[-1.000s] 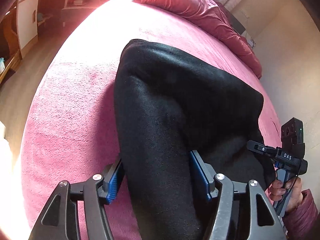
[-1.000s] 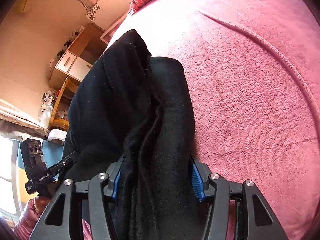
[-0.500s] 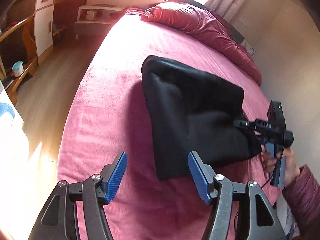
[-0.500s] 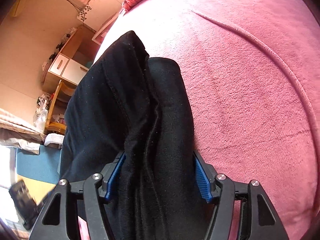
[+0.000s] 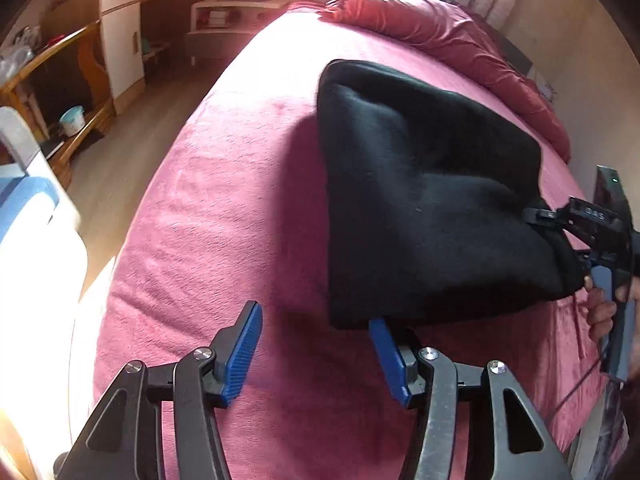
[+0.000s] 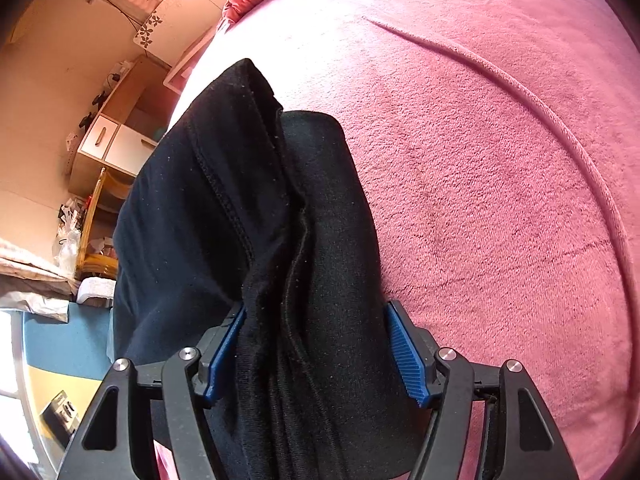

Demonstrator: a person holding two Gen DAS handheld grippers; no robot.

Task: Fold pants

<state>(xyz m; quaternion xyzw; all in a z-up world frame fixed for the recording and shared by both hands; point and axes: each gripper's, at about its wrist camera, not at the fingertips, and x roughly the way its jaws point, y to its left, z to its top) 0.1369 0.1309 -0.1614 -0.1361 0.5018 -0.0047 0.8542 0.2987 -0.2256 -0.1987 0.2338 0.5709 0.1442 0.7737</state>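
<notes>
One pair of black pants (image 5: 420, 200) bunched on pink bed (image 5: 240, 200), right tongs (image 6: 316, 344) apparently pinching its 6 o'clock end, left tongs (image 5: 316, 344) spread, empty.

A bed (image 5: 224, 208) covered in a pink, fuzzy blanket fills most of both views. Folded black pants (image 5: 420, 200) lie directly on the blanket in the right half of the left wrist frame; in the right wrist view they run from the bottom centre up toward the upper left. A bunched red duvet (image 5: 432, 36) lies along the bed's far edge, at the upper right of the left wrist frame. A raised curved ridge (image 6: 532, 100) crosses the blanket at the right of the right wrist view.
</notes>
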